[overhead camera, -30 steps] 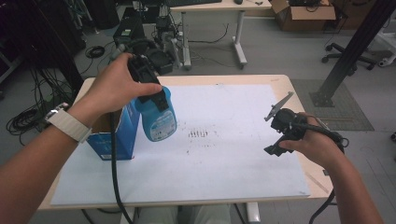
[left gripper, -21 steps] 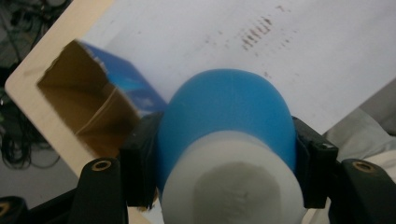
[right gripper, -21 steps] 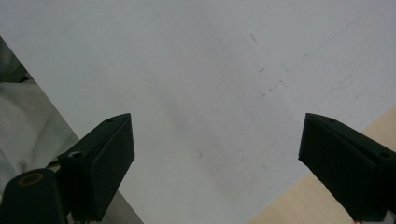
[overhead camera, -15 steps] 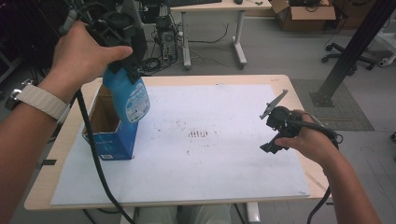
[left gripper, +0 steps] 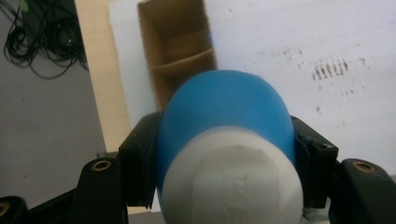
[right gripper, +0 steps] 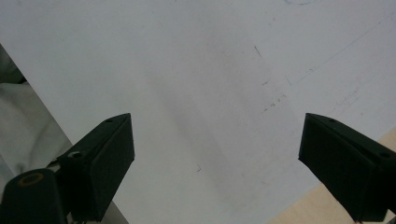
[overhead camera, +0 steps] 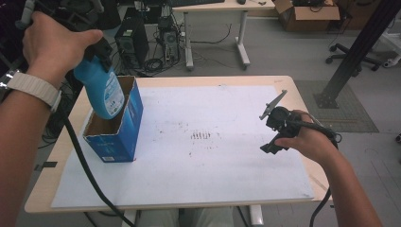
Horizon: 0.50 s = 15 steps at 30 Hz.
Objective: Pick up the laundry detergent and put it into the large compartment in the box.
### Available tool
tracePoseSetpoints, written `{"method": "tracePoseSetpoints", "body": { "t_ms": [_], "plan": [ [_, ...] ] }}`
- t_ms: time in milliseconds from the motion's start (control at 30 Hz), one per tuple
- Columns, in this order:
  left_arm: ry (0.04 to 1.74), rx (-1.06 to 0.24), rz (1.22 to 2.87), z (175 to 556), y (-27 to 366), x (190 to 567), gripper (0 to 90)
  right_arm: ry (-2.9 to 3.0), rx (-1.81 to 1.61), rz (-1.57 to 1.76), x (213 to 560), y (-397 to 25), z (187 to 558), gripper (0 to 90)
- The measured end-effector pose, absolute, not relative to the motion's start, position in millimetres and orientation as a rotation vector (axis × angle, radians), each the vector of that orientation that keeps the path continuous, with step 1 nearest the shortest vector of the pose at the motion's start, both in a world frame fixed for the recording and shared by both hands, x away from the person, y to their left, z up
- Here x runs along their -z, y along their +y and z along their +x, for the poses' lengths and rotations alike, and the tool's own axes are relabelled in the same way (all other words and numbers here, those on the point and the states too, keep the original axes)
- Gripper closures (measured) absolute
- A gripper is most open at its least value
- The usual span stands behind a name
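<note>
My left gripper is raised at the table's left, shut on the upper part of a blue bottle with a pale label. The bottle hangs upright, its lower end at the open top of a blue cardboard box; I cannot tell whether it is inside. In the left gripper view the bottle shows a white near end between the jaws, above the box's brown divided compartments. My right gripper is open low over the white paper, nothing between its jaws.
The white paper covers most of the wooden table and has dark marks in its middle. Beyond the far edge stand another desk, computer towers and cables. A black post rises at the right. The left gripper's cable trails across the left side.
The left gripper has carried the bottle up and to the left, from in front of the box to its open top. The right gripper has barely shifted.
</note>
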State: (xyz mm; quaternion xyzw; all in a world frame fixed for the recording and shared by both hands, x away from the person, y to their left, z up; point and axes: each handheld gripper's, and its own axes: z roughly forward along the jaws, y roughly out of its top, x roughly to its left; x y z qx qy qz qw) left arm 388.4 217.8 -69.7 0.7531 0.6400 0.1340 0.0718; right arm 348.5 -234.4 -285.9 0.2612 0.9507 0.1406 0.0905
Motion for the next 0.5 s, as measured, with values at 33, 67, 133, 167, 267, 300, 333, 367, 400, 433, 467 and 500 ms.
{"method": "tracePoseSetpoints", "body": {
  "t_ms": [33, 67, 133, 167, 267, 300, 333, 367, 400, 433, 467, 500],
  "plan": [
    [1.937, -0.401, 2.253, 389, 220, 72, 37.5, 2.826, -0.421, 0.774, 286, -235, 349, 10.3],
    [1.937, -0.401, 2.253, 389, 220, 72, 37.5, 2.826, -0.421, 0.774, 286, -235, 349, 10.3],
    [1.968, -0.408, 2.226, 392, 226, 78, 37.5, 2.824, -0.421, 0.778, 287, -235, 349, 10.2],
    [1.978, -0.412, 2.218, 393, 228, 80, 37.5, 2.825, -0.415, 0.780, 287, -236, 349, 10.3],
    [2.005, -0.423, 2.203, 396, 233, 87, 37.5, 2.824, -0.417, 0.783, 288, -237, 350, 10.3],
    [2.005, -0.423, 2.203, 396, 233, 87, 37.5, 2.824, -0.417, 0.783, 288, -237, 350, 10.3],
    [2.015, -0.429, 2.192, 397, 236, 92, 37.5, 2.823, -0.416, 0.784, 288, -238, 350, 10.3],
    [2.015, -0.429, 2.192, 397, 236, 92, 37.5, 2.822, -0.418, 0.786, 289, -238, 350, 10.3],
    [2.022, -0.430, 2.185, 398, 238, 95, 37.5, 2.822, -0.422, 0.787, 289, -238, 350, 10.3],
    [2.024, -0.435, 2.174, 399, 240, 102, 37.5, 2.822, -0.422, 0.789, 289, -238, 350, 10.3],
    [2.023, -0.440, 2.167, 400, 242, 106, 37.6, 2.822, -0.421, 0.789, 289, -238, 351, 10.3],
    [2.024, -0.441, 2.166, 400, 243, 110, 37.5, 2.823, -0.420, 0.791, 290, -238, 351, 10.3]
  ]
}}
